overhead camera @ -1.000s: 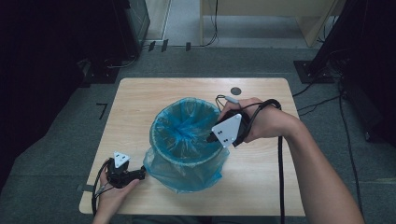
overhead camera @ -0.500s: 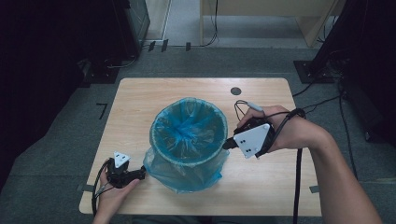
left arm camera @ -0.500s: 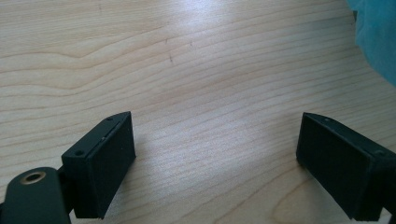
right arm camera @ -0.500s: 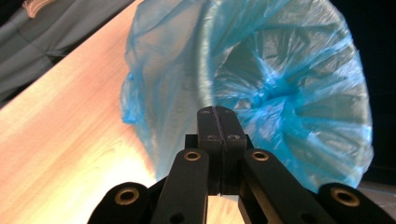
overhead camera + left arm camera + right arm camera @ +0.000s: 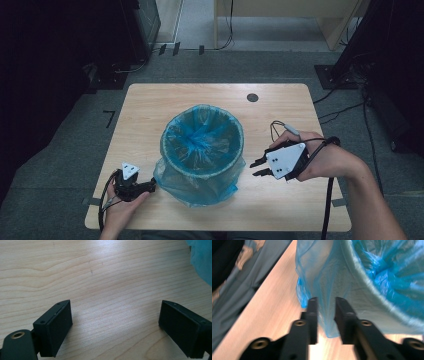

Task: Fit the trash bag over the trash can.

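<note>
Right claw, just opening, seems narrow beside bag; left claw wide

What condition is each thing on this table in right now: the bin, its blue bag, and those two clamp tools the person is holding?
bin: upright on the table, lined.
blue bag: folded over the bin's rim, skirt hanging loose outside.
left gripper: jaws wide open, nothing between them, beside the bag's skirt.
right gripper: jaws have just been opening, a narrow gap, nothing gripped, apart from the bag.
table: bare light wood.
</note>
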Demonstrator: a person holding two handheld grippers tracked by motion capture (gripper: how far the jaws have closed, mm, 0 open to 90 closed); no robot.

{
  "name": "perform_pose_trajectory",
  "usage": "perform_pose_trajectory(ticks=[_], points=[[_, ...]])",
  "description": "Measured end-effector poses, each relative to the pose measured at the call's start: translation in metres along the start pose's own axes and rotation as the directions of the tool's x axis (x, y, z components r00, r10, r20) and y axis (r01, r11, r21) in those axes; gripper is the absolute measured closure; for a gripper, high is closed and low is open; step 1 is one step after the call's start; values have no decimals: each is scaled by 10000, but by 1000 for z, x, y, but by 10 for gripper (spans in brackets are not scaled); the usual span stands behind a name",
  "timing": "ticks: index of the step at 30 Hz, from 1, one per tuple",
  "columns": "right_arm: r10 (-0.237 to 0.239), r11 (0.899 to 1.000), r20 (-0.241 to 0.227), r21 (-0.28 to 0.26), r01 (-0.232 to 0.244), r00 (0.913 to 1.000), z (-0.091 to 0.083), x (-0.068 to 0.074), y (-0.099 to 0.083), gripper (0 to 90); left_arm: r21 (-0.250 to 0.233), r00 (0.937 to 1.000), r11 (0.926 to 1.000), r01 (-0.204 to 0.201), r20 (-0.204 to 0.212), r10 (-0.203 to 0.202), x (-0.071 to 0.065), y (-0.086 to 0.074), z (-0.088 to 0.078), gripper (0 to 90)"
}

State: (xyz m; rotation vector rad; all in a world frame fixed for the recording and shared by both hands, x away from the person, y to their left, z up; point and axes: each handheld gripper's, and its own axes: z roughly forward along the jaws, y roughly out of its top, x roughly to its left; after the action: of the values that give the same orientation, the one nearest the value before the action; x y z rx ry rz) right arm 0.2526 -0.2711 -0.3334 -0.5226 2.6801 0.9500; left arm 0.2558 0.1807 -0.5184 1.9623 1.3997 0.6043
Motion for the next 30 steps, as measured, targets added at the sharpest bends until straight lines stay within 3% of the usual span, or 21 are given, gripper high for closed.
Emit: perform_pose_trajectory(ticks=[3,5,7,9,10,12,14,15,17,18,19,20,22,23,24,26,28,30], points=[[964,9952,407,-233,-955,9945,4,6,-8,552,-12,10000,10000,2,-2,-2,0,0,0,109],[1563,9877,941,-168,-1554,9832,8,8,-14,478,-11,10000,10000,1,-2,-1,0,0,0,109],[2153,9765,1545,-256,-2140,9642,13,12,-20,337,-9,10000,10000,0,-3,0,0,0,0,109],[2946,9555,2144,-504,-2907,9312,17,14,-26,187,-10,10000,10000,1,-2,-1,0,0,0,109],[3448,9383,2753,-754,-3374,8974,19,15,-30,134,-9,10000,10000,-1,-3,1,0,0,0,109],[3894,9208,3243,-1151,-3727,8621,20,17,-36,144,-12,10000,10000,-1,-3,1,0,0,0,109],[4144,9099,3442,-1398,-3905,8425,21,20,-44,145,-11,10000,10000,-1,-2,1,0,0,0,109],[4307,9020,3589,-1428,-4073,8280,22,21,-48,145,-12,10000,10000,3,-3,-3,0,0,0,109],[4816,8743,3979,-1565,-4595,7808,24,23,-55,145,-13,10000,10000,3,-3,-3,0,0,0,109],[5118,8556,4072,-1625,-4915,7564,25,25,-60,145,-11,10000,10000,0,-2,0,0,0,0,109],[5255,8464,4169,-1676,-5056,7416,26,26,-63,145,-12,10000,10000,1,-2,-1,0,0,0,109],[5447,8328,4298,-1763,-5247,7201,28,28,-68,145,-12,10000,10000,1,-3,-1,0,0,0,109],[5716,8127,4365,-1846,-5526,6948,29,32,-75,145,2,10000,10000,-3,-1,3,0,0,0,109],[5903,7972,4460,-1918,-5724,6728,30,35,-79,145,-11,10000,10000,2,-1,-2,0,0,0,109],[5985,7900,4508,-1952,-5811,6623,31,37,-82,145,-9,10000,10000,1,-4,-1,0,0,0,109],[6284,7634,4676,-2175,-6081,6217,32,41,-89,145,-6,10000,10000,10,-5,-10,0,0,0,109],[6521,7420,4755,-2402,-6259,5905,33,46,-96,145,-5,10000,10000,12,-10,-12,0,0,0,109],[6771,7155,4912,-2651,-6464,5480,34,51,-103,145,-6,10000,10000,12,-10,-12,0,0,0,109]])
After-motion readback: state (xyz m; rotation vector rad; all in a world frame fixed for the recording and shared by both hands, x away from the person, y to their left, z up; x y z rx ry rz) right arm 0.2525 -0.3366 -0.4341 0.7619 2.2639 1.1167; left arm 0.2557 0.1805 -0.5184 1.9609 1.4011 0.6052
